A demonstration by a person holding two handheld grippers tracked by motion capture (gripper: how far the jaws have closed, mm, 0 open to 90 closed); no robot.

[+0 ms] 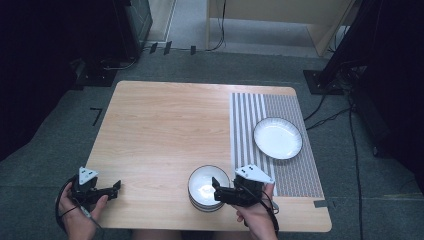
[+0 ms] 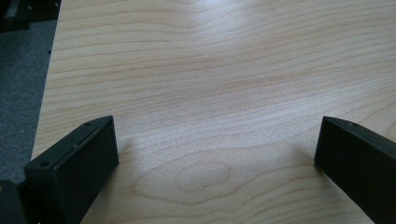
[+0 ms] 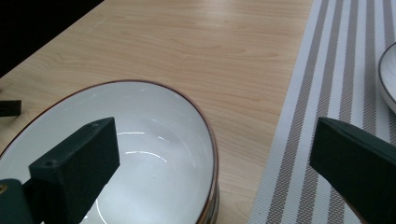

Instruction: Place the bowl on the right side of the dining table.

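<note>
Bowl (image 1: 208, 187): white, dark rim, top of a small stack of like bowls, lower centre of the high view, near the front edge of the table (image 1: 165, 130); in the right gripper view it lies at lower left (image 3: 140, 154). Right hand-held gripper (image 1: 223, 192): lower centre-right, just beside the bowl, jaws spread wide with one jaw over the bowl's inside and the other outside over the placemat (image 3: 308, 140), so the rim lies between them; nothing gripped. Left hand-held gripper (image 1: 112, 190): lower left of the high view, jaws wide apart over bare wood, holding nothing. Plate (image 1: 278, 138): white, dark-edged, on the striped placemat, right of centre, well apart from the bowl. Risks, as judged: a pinch on the smooth, curved rim could slip, or lift only one side and tilt the bowl; jaws set too low may catch the bowl beneath and drag the stack; the stack sits close to the table's front edge, so a sideways nudge could push it off.
</note>
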